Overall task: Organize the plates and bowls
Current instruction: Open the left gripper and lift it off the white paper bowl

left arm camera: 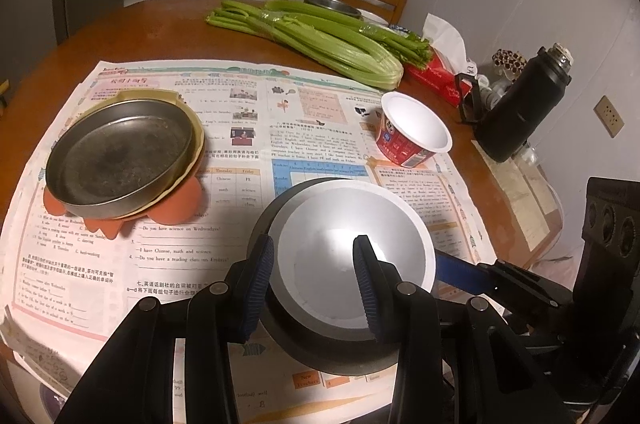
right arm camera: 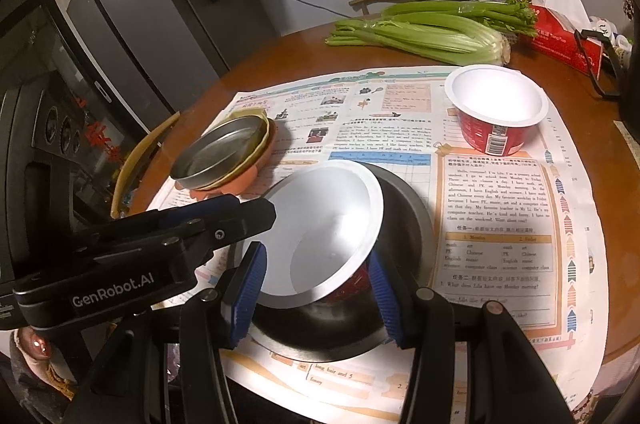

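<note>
Holding a white-lined red paper bowl [right arm camera: 324, 236], tilted, inside a dark metal bowl [right arm camera: 404, 224] on the newspaper [left arm camera: 320, 127]. Right gripper [right arm camera: 316, 288] clamping across the paper bowl's body; left gripper [left arm camera: 312, 284] pinching the near walls of both bowls together. Already nesting: steel round plate [left arm camera: 120, 159] on yellow and orange plates. Still waiting apart: second red paper bowl [left arm camera: 416, 129].
</note>
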